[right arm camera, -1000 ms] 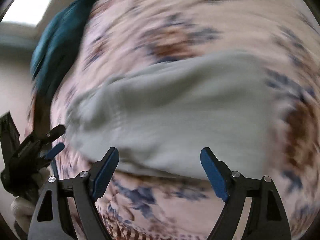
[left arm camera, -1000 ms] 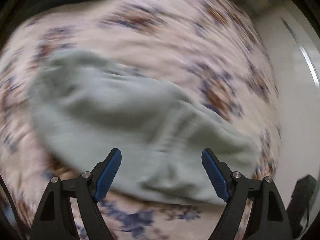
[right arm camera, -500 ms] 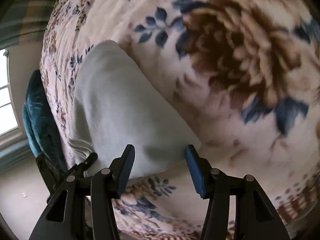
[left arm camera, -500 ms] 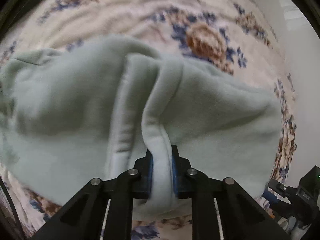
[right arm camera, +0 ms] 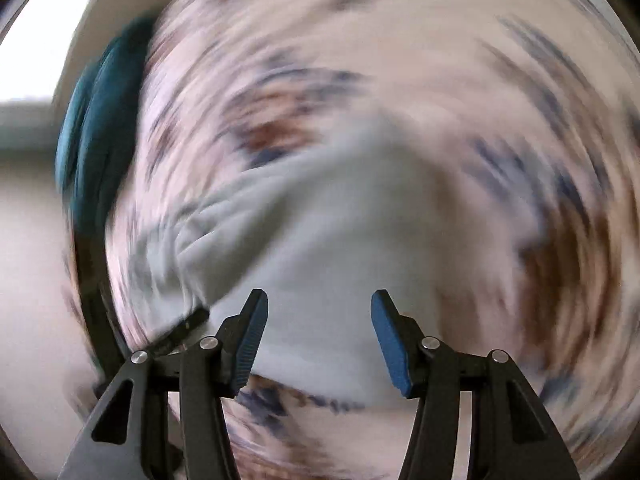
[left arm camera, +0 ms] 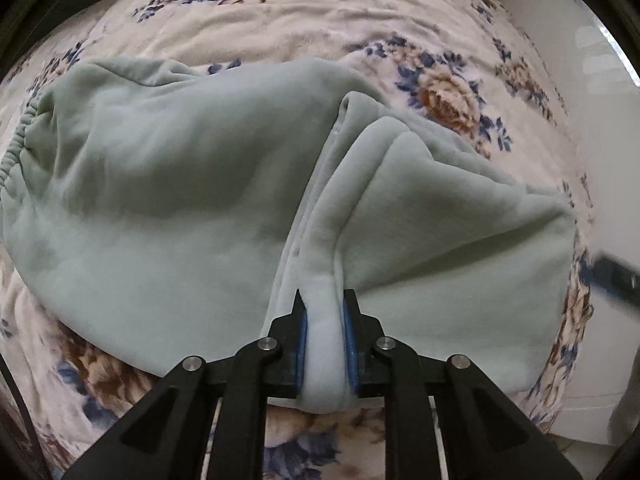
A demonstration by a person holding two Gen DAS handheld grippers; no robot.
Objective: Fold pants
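Note:
Pale green fleece pants lie bunched on a floral bedspread, the elastic waistband at the left. My left gripper is shut on a raised fold of the pants near their near edge. In the strongly blurred right wrist view, the pants lie beyond my right gripper, whose jaws stand half apart with no cloth pressed between the pads. A dark blurred shape at the right edge of the left view is the right gripper.
A teal cloth or cushion lies at the left side of the bed. White floor or wall runs along the bed's right edge. The bedspread spreads out behind the pants.
My left gripper came down and shut on a fold of the pants. The right gripper's jaws narrowed from wide to half open, and it swung fast across the bed.

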